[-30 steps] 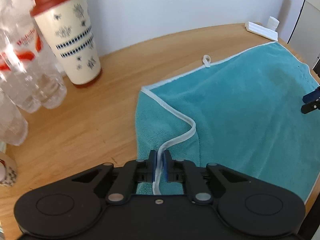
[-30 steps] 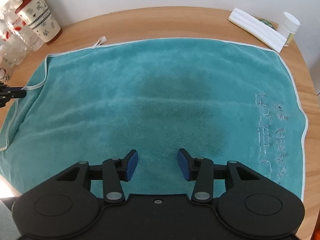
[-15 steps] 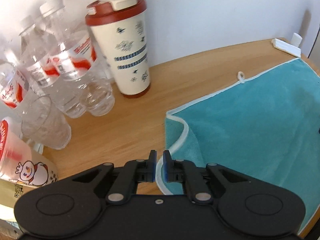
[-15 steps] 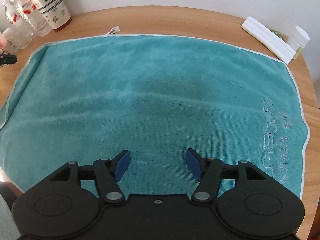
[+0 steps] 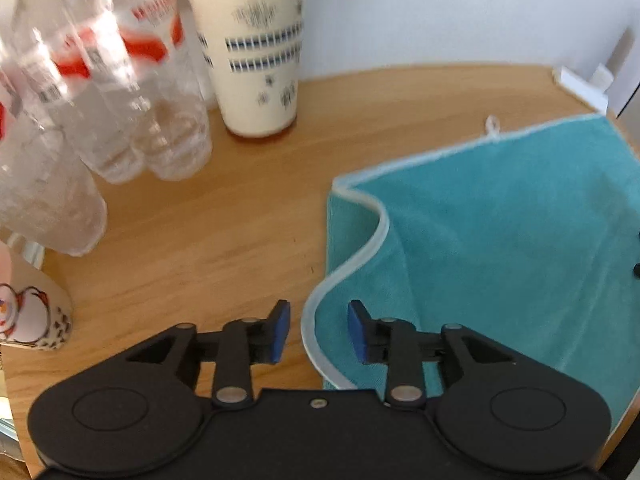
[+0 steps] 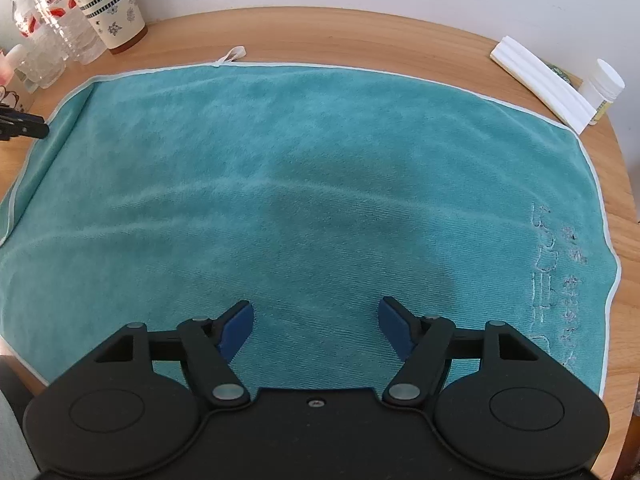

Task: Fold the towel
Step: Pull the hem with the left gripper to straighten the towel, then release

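Observation:
A teal towel [image 6: 320,184] with pale piping lies spread over the round wooden table [image 6: 360,36], a small hanging loop [image 6: 234,55] on its far edge. Its left edge [image 5: 344,268] is wavy and slightly turned over. My left gripper [image 5: 319,330] stands open at that edge, the piping lying between its blue pads, which do not touch it. The left gripper's tip [image 6: 24,128] shows at the towel's left side in the right wrist view. My right gripper [image 6: 316,326] is wide open above the towel's near middle, holding nothing.
A cream patterned cup [image 5: 256,48] and several clear plastic bottles [image 5: 104,92] crowd the far left of the table, with a cartoon-printed cup [image 5: 28,316] nearer. A white folded strip [image 6: 540,84] and a small white jar [image 6: 604,88] sit at the far right.
My left gripper pulled the towel's left edge outward toward the bottles, then opened and let the piping go. The towel now lies flatter. The right gripper spread wider.

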`<action>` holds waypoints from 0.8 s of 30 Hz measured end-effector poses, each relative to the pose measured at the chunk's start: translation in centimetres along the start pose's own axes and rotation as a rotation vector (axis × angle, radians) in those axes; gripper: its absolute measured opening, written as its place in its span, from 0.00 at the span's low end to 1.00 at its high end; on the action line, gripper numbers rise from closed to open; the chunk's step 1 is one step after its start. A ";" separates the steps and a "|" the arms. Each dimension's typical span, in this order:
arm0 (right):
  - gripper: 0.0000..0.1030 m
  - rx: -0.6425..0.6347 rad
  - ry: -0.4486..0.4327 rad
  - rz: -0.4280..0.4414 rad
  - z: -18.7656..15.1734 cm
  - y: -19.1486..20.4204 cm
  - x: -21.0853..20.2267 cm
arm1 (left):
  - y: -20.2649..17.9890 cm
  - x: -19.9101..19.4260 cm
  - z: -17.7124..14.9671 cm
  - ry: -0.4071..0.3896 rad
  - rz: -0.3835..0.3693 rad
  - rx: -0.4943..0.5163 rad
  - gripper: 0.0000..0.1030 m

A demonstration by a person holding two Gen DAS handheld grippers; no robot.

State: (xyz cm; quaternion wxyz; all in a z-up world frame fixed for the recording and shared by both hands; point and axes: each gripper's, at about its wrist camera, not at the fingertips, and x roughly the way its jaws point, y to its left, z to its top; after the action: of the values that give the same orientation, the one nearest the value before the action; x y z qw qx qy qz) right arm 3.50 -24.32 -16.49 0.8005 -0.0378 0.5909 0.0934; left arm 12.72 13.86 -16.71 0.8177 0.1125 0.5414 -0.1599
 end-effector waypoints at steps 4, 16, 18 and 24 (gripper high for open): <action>0.76 -0.027 0.002 -0.001 -0.1 0.3 0.1 | 0.3 -0.4 -0.2 -0.032 -0.021 -0.043 0.07; 0.83 -0.046 0.006 0.001 -0.3 0.9 0.2 | 2.6 -0.5 -0.5 -0.009 -0.039 -0.168 0.27; 0.84 -0.053 0.011 -0.003 -0.3 1.0 0.3 | 2.6 0.0 -0.7 0.006 -0.044 -0.185 0.31; 0.84 -0.070 0.022 -0.014 -0.2 1.3 0.4 | 1.8 0.0 -0.8 -0.035 -0.048 -0.165 0.07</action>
State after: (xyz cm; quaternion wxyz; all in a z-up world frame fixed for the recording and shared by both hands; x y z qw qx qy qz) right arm 3.16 -23.06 -16.85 0.7928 -0.0711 0.5956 0.1078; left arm 12.71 15.82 -17.00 0.8295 0.0288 0.5409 -0.1362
